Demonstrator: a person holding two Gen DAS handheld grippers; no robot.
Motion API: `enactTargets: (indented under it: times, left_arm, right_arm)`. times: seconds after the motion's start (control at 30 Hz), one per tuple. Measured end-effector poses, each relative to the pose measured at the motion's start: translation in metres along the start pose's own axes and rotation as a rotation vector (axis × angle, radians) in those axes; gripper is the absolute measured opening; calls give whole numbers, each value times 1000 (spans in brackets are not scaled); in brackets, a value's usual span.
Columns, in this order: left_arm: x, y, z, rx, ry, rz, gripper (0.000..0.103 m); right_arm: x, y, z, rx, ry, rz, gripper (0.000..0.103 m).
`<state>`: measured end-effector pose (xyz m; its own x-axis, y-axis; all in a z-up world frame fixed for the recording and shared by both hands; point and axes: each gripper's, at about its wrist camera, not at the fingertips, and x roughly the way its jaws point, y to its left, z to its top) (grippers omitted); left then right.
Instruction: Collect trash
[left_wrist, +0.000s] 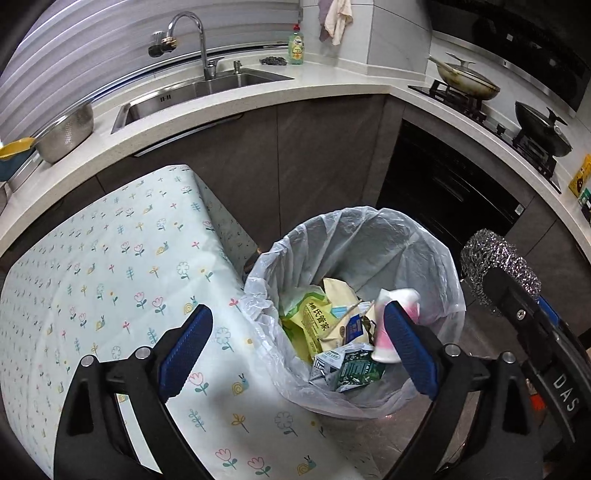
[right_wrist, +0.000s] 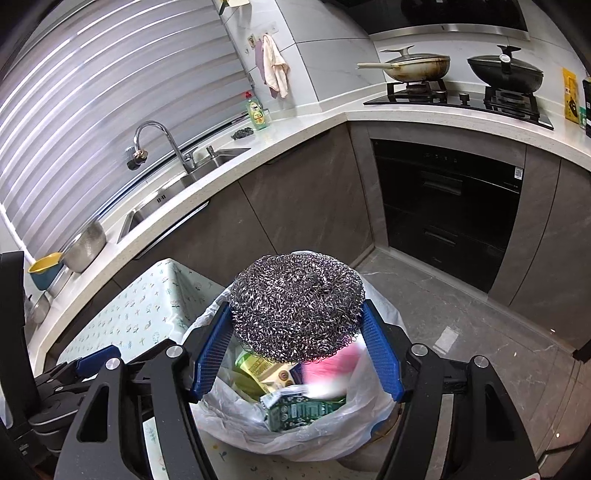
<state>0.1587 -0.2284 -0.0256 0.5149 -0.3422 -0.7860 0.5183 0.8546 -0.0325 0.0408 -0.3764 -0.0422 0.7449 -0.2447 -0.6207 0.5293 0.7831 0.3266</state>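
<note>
A bin lined with a white plastic bag (left_wrist: 369, 240) stands on the floor against the table with the flowered cloth (left_wrist: 110, 277). Inside lie a yellow-green packet (left_wrist: 310, 321), a green carton (left_wrist: 354, 369) and other wrappers. A pink and white paper cup (left_wrist: 382, 343) shows blurred inside the bin, right beside my left gripper's right finger. My left gripper (left_wrist: 295, 310) is open wide over the bin's near rim, nothing between its pads. My right gripper (right_wrist: 295, 306) is shut on a steel wool scourer (right_wrist: 295, 306), held above the bin (right_wrist: 229, 424). The scourer (left_wrist: 495, 262) also shows in the left wrist view.
A white L-shaped counter (left_wrist: 332, 92) runs behind, with a sink (left_wrist: 207, 88), a metal bowl (left_wrist: 66, 133) and a dish soap bottle (left_wrist: 295, 46). Two pans sit on the hob (right_wrist: 458, 98). A black oven (right_wrist: 447, 206) is under it. Grey tiled floor (right_wrist: 461, 325) lies right of the bin.
</note>
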Motion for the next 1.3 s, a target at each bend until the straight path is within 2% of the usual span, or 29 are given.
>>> enactTargets:
  times: [0.33, 0.97, 1.2, 1.3]
  left_arm:
    - [-3, 29, -1, -68, -20, 74, 90]
    - [-14, 54, -6, -105, -34, 119, 91]
    - [-26, 63, -12, -103, -53, 154, 93]
    - [-31, 67, -17, -106, -52, 168, 93]
  right_arm:
    - [14, 23, 3, -41, 19, 31, 69]
    - [3, 51, 7, -123, 8, 35, 73]
    - [-15, 61, 3, -201, 9, 9, 83]
    - [-22, 65, -1, -239, 27, -1, 84]
